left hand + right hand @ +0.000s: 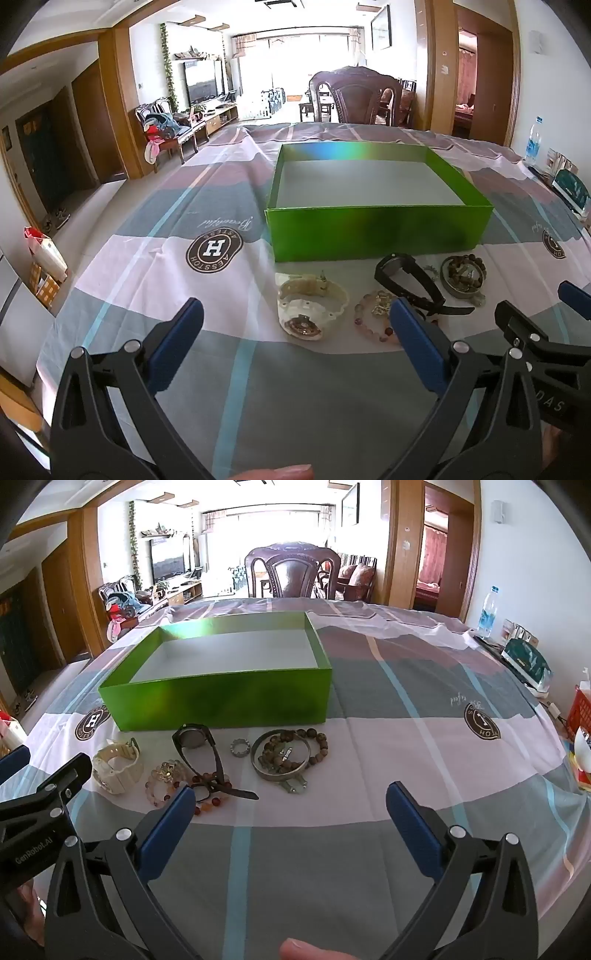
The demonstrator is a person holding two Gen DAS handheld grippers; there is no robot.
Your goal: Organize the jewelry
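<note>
Fingertips of the person holding the tools peek in at six o'clock in both wrist views, just under the black frames. Both pairs of fingers are released, spread wide with nothing between them: the left gripper (295, 321) hovers over the checked cloth with the white watch (312, 308) lying just ahead at twelve o'clock, and the right gripper (290, 801) hangs over bare cloth, with the jewelry off at about eleven o'clock. Each tool shows at the edge of the other's view.

On the bench (424, 709), covered by a grey, pink and white cloth, the jewelry lies in a loose row. Seen from the right wrist, from nine o'clock toward three: the white watch, a pale beaded bracelet (164, 779), a black watch (195, 742) whose strap crosses an orange-red bead string (212, 788), a small silver ring (239, 746), and a metal bangle (280, 760) overlapping a brown bead bracelet (314, 744).

Just behind the row, at twelve o'clock, stands the open green box (221, 698), nothing inside it. A dark wooden chair (291, 572) stands beyond the bench's far edge.
</note>
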